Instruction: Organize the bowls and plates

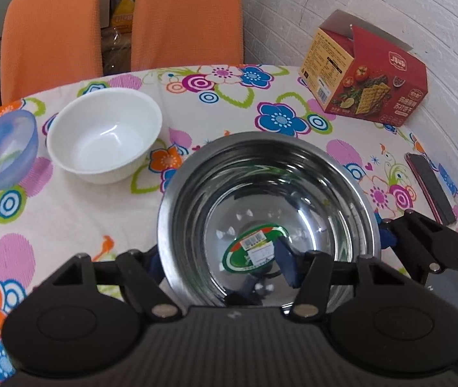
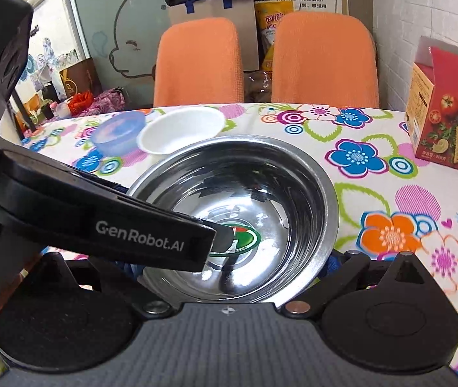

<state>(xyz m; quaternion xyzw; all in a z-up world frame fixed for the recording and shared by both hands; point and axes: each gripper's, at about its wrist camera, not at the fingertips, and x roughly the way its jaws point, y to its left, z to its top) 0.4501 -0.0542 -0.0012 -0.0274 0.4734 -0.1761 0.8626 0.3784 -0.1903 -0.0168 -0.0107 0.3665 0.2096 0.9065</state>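
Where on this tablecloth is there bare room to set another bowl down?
Free: the stretch between the white bowl and the cracker box, and the near-left cloth below the white bowl. Crowded: the far left, where the blue bowl sits beside the white one, and around the steel bowl.

- I see a table point(image 1: 67, 219) with a flowery cloth.
- Middle: a shiny metal bowl point(image 1: 267, 219).
- Left: a white bowl point(image 1: 104, 135) and a blue bowl point(image 1: 3, 150).
- Upper right: a red cracker box point(image 1: 364, 74).
- Right edge: a dark phone point(image 1: 430, 187).
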